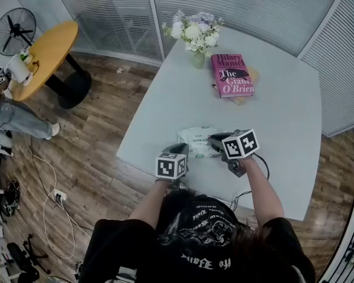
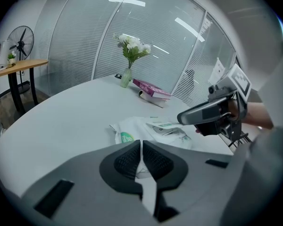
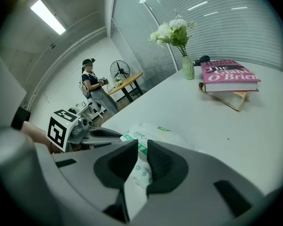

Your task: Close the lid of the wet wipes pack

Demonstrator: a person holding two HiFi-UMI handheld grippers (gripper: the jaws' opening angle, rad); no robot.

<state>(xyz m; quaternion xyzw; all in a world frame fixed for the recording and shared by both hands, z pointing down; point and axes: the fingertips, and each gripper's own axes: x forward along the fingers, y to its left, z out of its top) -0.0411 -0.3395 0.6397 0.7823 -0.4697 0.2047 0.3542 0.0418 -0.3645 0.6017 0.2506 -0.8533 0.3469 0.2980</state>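
Observation:
The wet wipes pack (image 1: 196,137) is white with green print and lies near the front edge of the white table (image 1: 271,122). My left gripper (image 1: 178,150) sits at the pack's near left corner. In the left gripper view its jaws (image 2: 141,160) are closed to a sliver, with the pack's (image 2: 132,130) near edge running in between the pads. My right gripper (image 1: 215,140) reaches over the pack from the right, its tip (image 2: 186,118) just above the label flap (image 2: 166,125). Its jaws (image 3: 141,147) stand slightly apart, and the pack (image 3: 153,132) shows through the gap below them.
A pink book (image 1: 231,74) on a thinner one and a vase of flowers (image 1: 196,34) stand at the table's far side. A round yellow table (image 1: 47,49) and a fan (image 1: 15,31) are off to the left. A person (image 3: 92,86) stands beyond.

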